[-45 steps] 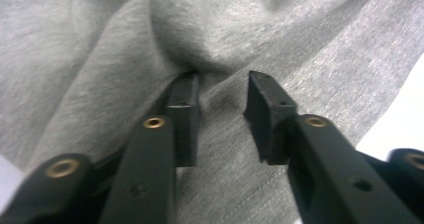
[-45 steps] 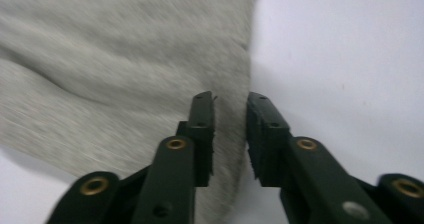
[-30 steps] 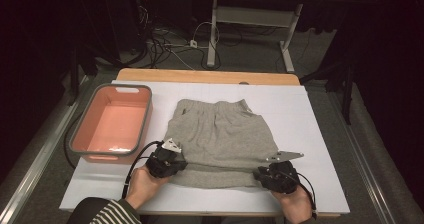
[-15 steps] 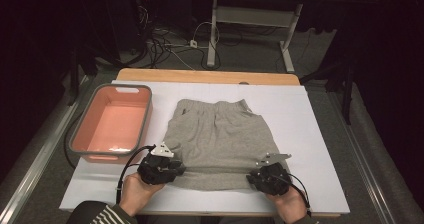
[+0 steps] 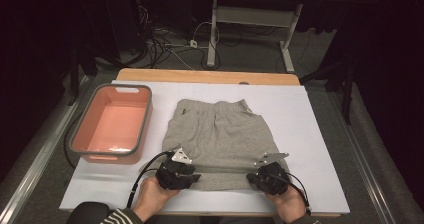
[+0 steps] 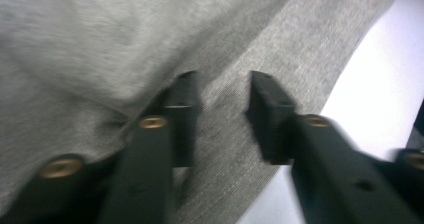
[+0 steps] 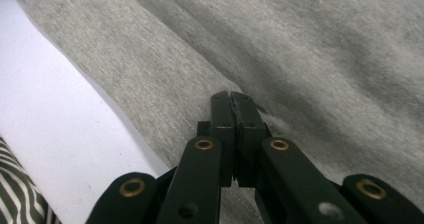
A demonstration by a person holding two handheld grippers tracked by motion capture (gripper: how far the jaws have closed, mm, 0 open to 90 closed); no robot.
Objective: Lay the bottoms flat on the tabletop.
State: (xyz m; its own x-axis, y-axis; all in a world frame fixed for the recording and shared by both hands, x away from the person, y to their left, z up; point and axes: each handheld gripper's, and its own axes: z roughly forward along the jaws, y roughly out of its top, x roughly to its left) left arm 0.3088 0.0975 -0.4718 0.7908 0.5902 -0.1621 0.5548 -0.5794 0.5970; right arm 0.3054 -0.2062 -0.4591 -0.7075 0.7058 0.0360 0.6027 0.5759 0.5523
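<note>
Two grippers worked the near hem of the grey shorts, which lay flat mid-bench, waistband toward the far edge, long axis running near to far. Left gripper, its jaws narrowly apart and just closing, straddled the fabric at the hem's left corner. Right gripper pinched fabric at the right corner. A pink bin stood toward the bench's left edge.
</note>
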